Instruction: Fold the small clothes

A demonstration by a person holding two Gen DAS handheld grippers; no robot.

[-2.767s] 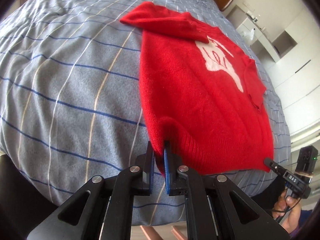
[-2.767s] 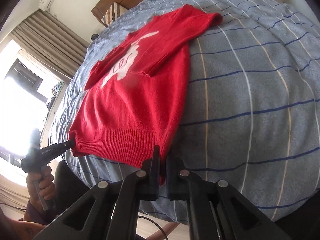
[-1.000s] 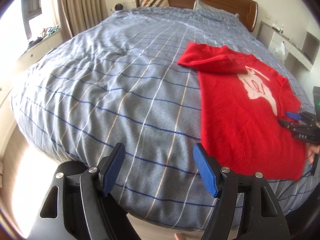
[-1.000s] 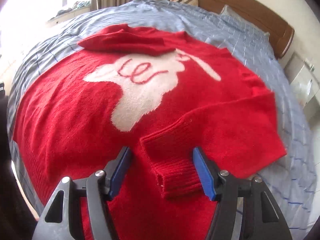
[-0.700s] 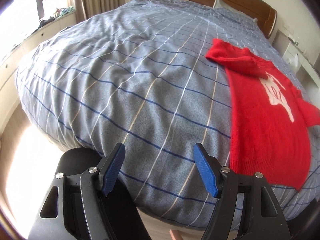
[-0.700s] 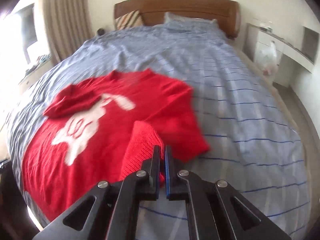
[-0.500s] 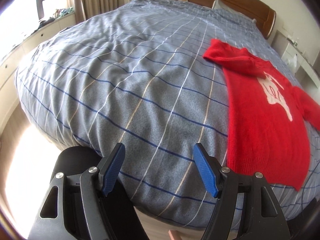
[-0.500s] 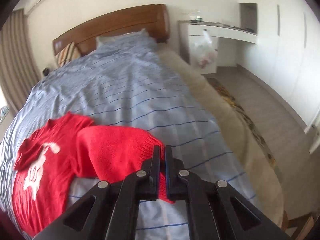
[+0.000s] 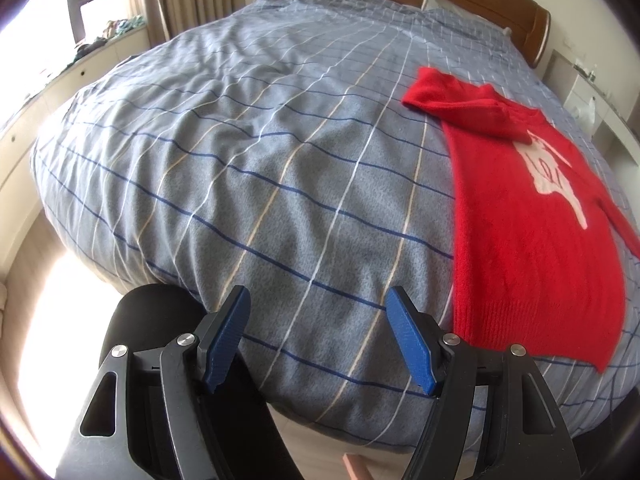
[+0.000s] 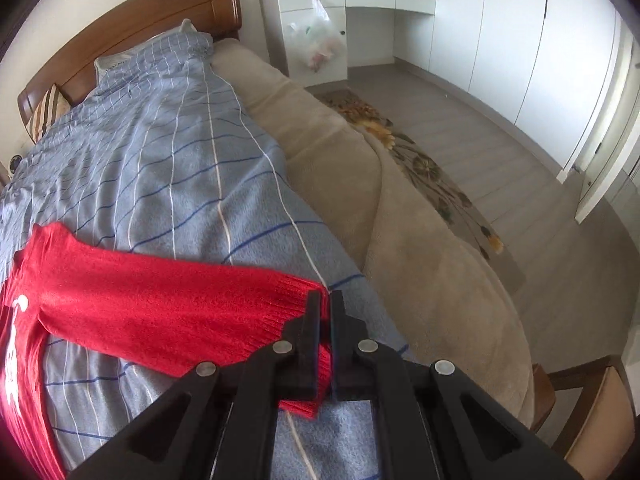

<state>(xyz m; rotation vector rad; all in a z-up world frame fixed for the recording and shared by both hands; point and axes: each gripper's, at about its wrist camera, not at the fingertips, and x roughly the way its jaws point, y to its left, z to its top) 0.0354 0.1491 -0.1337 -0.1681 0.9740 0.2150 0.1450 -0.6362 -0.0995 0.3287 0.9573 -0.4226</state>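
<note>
Bedroom. Blue-grey checked duvet (image 9: 248,168) covers a wide bed with a wooden headboard (image 9: 480,4); beige blanket (image 10: 360,184) runs along the bed's right side, patterned rug (image 10: 432,168) and white cabinets (image 10: 500,28) beyond it.

Left wrist view, near to far: left gripper (image 9: 318,338) released, blue pads (image 9: 226,338) wide apart with nothing between them, held off the foot edge of the bed. A dark rounded shape sits just below it, what it is unclear. Red sweater (image 9: 528,216) lies flat on the right part of the duvet, long axis running from the ribbed hem at the near edge toward the headboard; white motif (image 9: 554,174) faces up. The far-left sleeve is folded across the shoulder area.

Right wrist view: right gripper (image 10: 325,336) clenched on the ribbed cuff of the other sleeve (image 10: 160,312). That sleeve is stretched out sideways from the body, pointing across the bed toward the beige blanket, roughly at right angles to the body's long axis.

Only this view shows the grasp and most of the extended sleeve; only the left view shows the hem, the full body and the folded sleeve. A plastic bag (image 10: 320,40) hangs on the far desk unit.
</note>
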